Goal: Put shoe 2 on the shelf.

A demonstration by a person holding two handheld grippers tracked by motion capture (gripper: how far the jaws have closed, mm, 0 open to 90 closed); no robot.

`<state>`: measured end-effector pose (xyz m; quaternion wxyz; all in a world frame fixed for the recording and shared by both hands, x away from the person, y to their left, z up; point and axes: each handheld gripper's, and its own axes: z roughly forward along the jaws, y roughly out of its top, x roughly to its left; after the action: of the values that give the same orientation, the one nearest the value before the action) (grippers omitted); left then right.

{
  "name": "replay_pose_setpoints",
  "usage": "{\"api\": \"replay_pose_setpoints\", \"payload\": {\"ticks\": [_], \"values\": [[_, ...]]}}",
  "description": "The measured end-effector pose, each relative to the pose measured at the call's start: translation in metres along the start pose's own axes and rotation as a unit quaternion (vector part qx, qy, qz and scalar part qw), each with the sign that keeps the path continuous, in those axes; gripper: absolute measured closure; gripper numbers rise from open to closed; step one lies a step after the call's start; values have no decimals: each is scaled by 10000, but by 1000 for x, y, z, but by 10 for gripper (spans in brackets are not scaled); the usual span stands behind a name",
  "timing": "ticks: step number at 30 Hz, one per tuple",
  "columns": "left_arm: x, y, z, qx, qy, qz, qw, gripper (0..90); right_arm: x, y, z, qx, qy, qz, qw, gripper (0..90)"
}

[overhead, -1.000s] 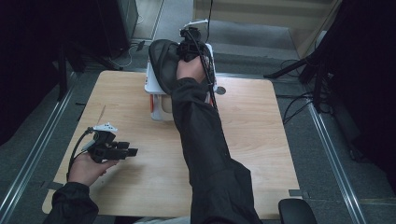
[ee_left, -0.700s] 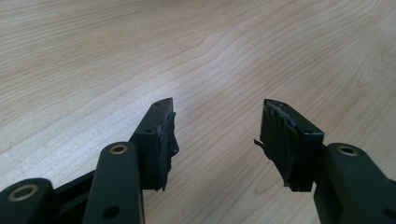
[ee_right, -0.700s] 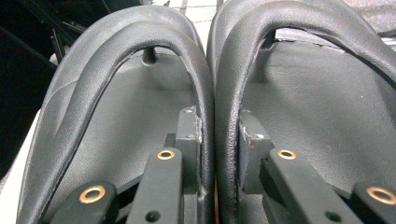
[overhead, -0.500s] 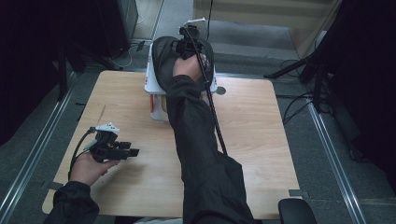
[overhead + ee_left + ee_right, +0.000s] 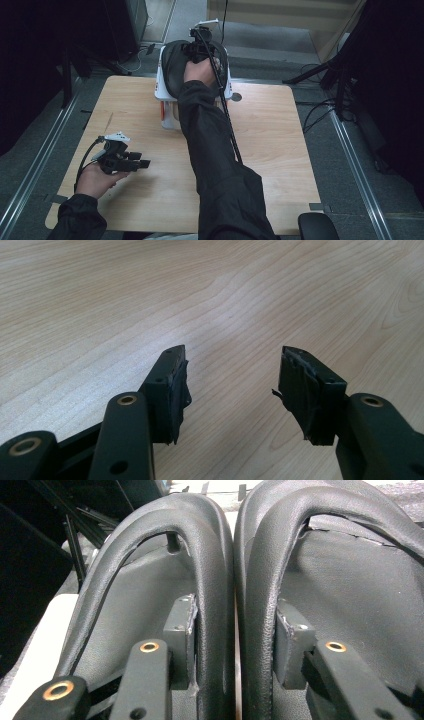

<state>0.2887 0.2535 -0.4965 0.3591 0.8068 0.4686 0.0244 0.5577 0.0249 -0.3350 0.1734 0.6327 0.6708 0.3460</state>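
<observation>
Right tongs, jaws just widening yet flanking the touching inner straps of two black leather-look flip-flops, which rest together on a white box at the worktop's far edge: placement seemingly done, withdrawal pending; left tongs agape, empty.

High view: above table, looking forward-down. Left gripper view: close over same tabletop. Right gripper view: very close on sandals, also seen far-edge from above.

No text, label, brand, number or sign is readable here; the orange marks on the white box are too small to make out.
</observation>
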Motion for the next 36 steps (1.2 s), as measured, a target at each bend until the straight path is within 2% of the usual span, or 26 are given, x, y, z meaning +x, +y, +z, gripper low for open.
{"api": "replay_pose_setpoints", "payload": {"ticks": [5,9,12,20,22,32,36], "values": [[0,1,1,33,5,-48,10000,451,0,0,-1,28,105,30,9999,564],[1,1,1,27,-4,-28,10000,451,-1,0,-3,40,108,-77,9999,564],[1,0,0,3,-25,-52,10000,451,-5,0,-6,64,249,-93,9996,563],[0,1,1,3,-24,-72,10000,451,-14,-5,-25,74,536,-207,9983,570],[0,1,1,4,-21,-68,10000,451,-15,-5,-30,87,599,-297,9977,574],[2,2,1,2,-31,-140,9999,446,-21,-13,-43,160,893,-785,9928,578],[3,1,0,4,-19,-162,9999,441,-23,-18,-50,251,1194,-943,9880,570]]}}
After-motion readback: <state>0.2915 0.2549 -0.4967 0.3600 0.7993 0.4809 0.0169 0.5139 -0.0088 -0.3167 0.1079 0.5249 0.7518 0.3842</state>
